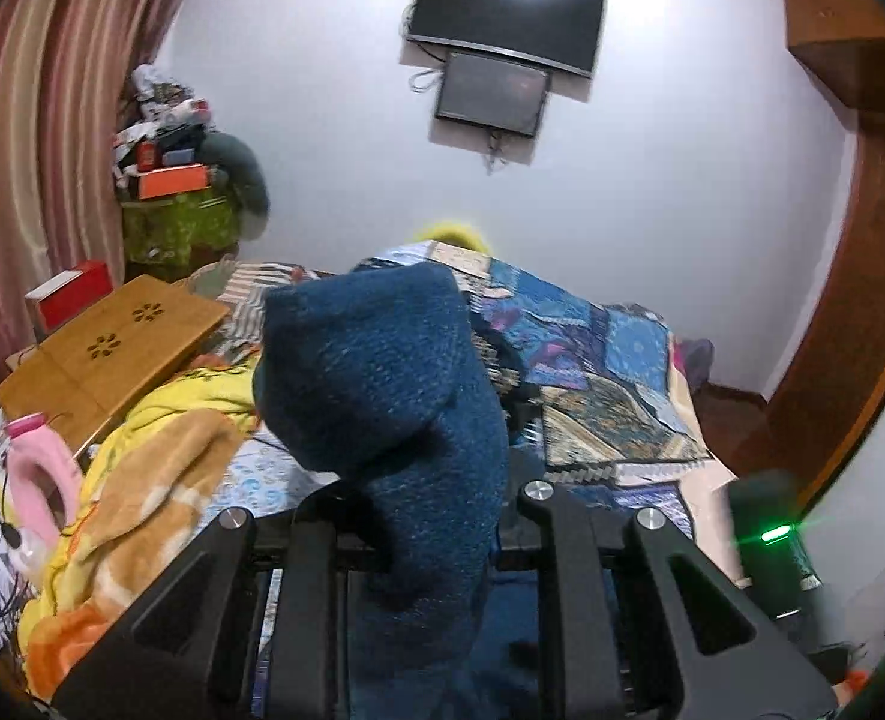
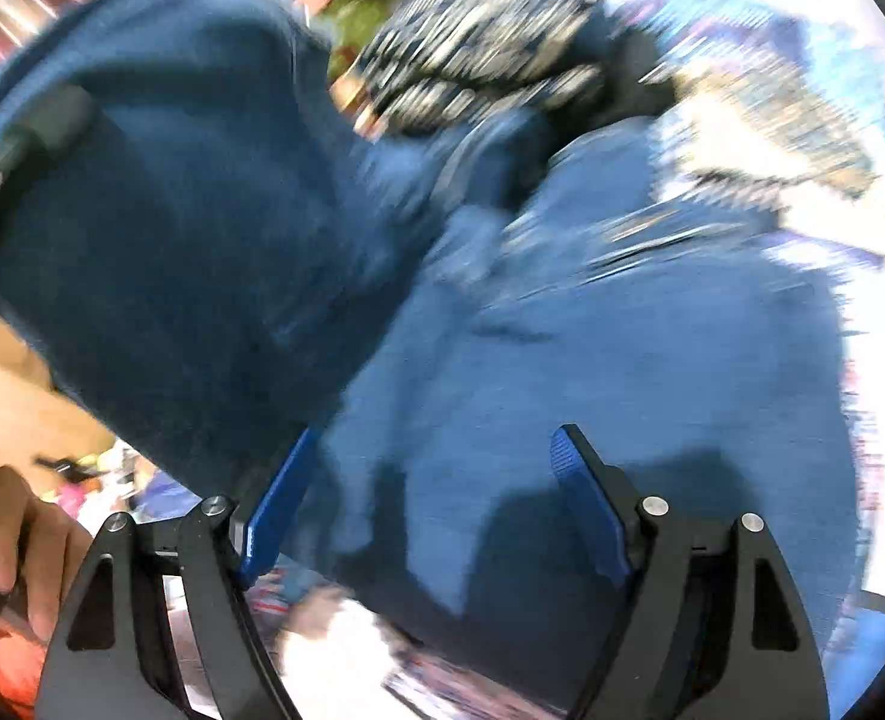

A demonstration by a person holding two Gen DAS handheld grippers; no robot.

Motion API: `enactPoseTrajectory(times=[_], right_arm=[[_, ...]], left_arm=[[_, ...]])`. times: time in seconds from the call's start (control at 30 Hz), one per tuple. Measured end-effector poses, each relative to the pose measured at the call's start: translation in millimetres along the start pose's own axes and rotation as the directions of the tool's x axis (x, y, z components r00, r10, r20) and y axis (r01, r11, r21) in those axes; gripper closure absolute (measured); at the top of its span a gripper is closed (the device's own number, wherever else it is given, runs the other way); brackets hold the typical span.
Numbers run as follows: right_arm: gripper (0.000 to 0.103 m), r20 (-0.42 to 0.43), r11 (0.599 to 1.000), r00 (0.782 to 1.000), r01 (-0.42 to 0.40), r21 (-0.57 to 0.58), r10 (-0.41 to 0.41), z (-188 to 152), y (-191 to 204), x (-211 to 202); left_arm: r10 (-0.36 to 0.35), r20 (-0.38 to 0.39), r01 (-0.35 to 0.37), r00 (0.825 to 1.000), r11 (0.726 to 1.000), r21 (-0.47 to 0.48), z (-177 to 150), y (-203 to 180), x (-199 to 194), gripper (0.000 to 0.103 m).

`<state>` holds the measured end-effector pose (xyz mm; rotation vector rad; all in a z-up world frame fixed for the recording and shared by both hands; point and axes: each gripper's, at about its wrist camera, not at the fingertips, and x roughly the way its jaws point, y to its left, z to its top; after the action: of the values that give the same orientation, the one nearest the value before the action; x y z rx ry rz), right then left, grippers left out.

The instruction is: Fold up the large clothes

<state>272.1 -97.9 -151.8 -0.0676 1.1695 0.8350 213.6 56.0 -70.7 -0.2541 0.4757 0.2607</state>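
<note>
Left tongs (image 1: 427,516) are clamped on a dark blue fleece garment (image 1: 382,372), which rises bunched above the patchwork quilt (image 1: 610,372) on the bed. Right tongs (image 2: 436,498) stand apart, their blue pads (image 2: 589,504) either side of the same garment's (image 2: 562,360) spread cloth; that view is blurred.

A white wall (image 1: 322,120) is carrying a dark television (image 1: 505,12), which is reflecting a ceiling light, with a smaller screen (image 1: 491,93) hanging just below. A striped curtain (image 1: 40,90) is draping at left; wooden woodwork (image 1: 844,312) is curving at right. A bed under a patchwork quilt (image 1: 598,360) is filling the middle, with a wooden lap desk (image 1: 106,348) lying beside a yellow blanket (image 1: 154,468).
</note>
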Motion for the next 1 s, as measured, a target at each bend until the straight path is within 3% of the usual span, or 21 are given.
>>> enactPoseTrajectory(times=[0.07,0.2,0.3,0.4,0.5,0.57,0.77,0.83,1.0], right_arm=[[0.026,0.065,0.998,0.996,0.058,0.008,-0.058,-7,-15,-26],[0.026,0.169,0.980,0.967,0.180,0.082,-0.191,-25,-50,-82],[0.026,0.223,0.964,0.943,0.216,0.152,-0.247,-33,-66,-112],[0.026,0.258,0.948,0.921,0.245,0.201,-0.293,-49,-81,-140],[0.026,0.255,0.938,0.912,0.268,0.220,-0.321,-55,-89,-149],[0.026,0.241,0.933,0.911,0.286,0.219,-0.336,-61,-91,-152],[0.026,0.239,0.939,0.914,0.289,0.185,-0.329,-69,-82,-155],[0.026,0.258,0.944,0.911,0.285,0.167,-0.320,-65,-75,-157],[0.026,0.298,0.971,0.924,0.214,0.108,-0.237,-48,-54,-158]], left_arm=[[-0.040,-0.012,0.040,0.999,0.999,0.024,-4,-21,6,0.084],[-0.117,-0.024,0.119,0.993,0.988,0.100,-20,-71,13,0.084],[-0.189,-0.081,0.201,0.979,0.962,0.184,-40,-108,21,0.084],[-0.243,-0.215,0.296,0.946,0.918,0.265,-66,-139,35,0.084],[-0.239,-0.344,0.355,0.908,0.875,0.330,-90,-155,43,0.081],[-0.242,-0.395,0.388,0.886,0.853,0.348,-99,-155,41,0.072],[-0.322,-0.453,0.496,0.832,0.797,0.345,-96,-140,12,0.051],[-0.332,-0.438,0.501,0.836,0.787,0.360,-88,-130,0,0.048],[-0.287,-0.341,0.417,0.895,0.811,0.412,-66,-103,-23,0.038]])
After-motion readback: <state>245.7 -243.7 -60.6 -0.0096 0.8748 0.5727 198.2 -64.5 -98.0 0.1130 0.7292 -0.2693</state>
